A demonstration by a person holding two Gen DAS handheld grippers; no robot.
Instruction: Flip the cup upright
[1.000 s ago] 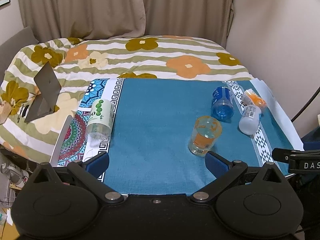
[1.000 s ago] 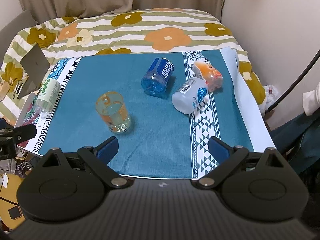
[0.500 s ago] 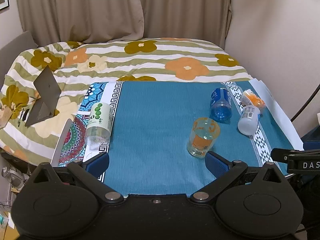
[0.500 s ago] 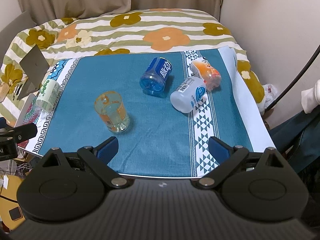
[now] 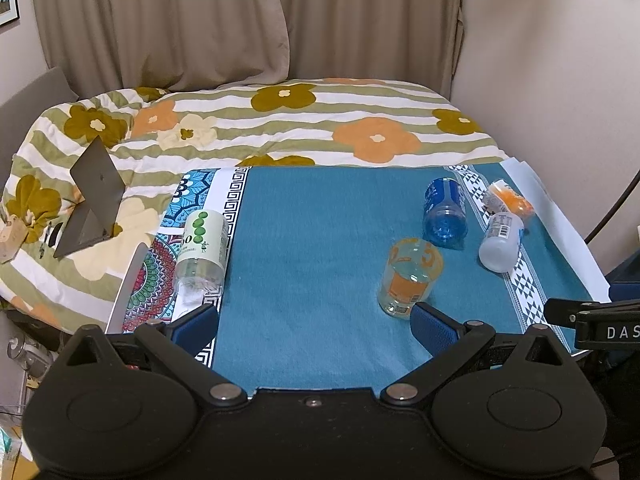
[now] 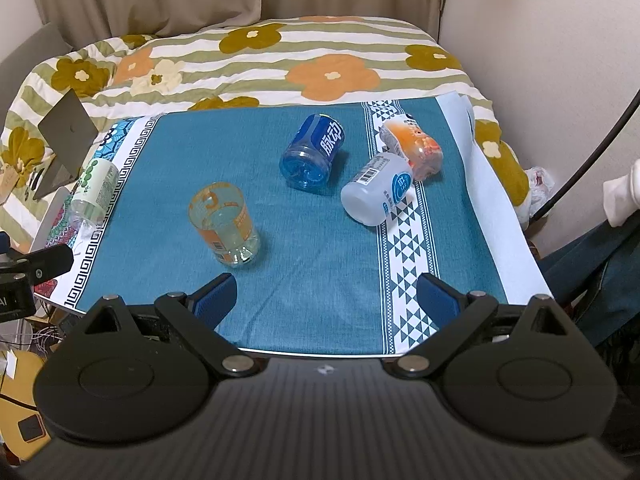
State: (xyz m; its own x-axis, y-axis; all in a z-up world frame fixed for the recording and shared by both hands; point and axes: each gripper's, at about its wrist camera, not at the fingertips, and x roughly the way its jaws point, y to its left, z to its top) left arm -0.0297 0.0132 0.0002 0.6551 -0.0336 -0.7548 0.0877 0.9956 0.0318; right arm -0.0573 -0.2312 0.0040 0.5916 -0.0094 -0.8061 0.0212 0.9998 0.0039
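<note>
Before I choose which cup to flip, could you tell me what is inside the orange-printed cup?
The orange-printed cup stands open end up and looks empty; through its clear wall only the teal cloth shows. Its printed label hides part of the inside.

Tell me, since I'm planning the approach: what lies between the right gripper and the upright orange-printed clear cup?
Only bare teal cloth, seen in the right wrist view, separates the right gripper from the orange-printed clear cup.

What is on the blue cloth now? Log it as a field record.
upright: orange-print cup, standing, open end up
lying: blue cup; white cup; orange cup; green-dot cup at the cloth's left border
touching: white cup and orange cup appear to touch
surface: blue cloth
left gripper: open, holds nothing
right gripper: open, holds nothing
</note>
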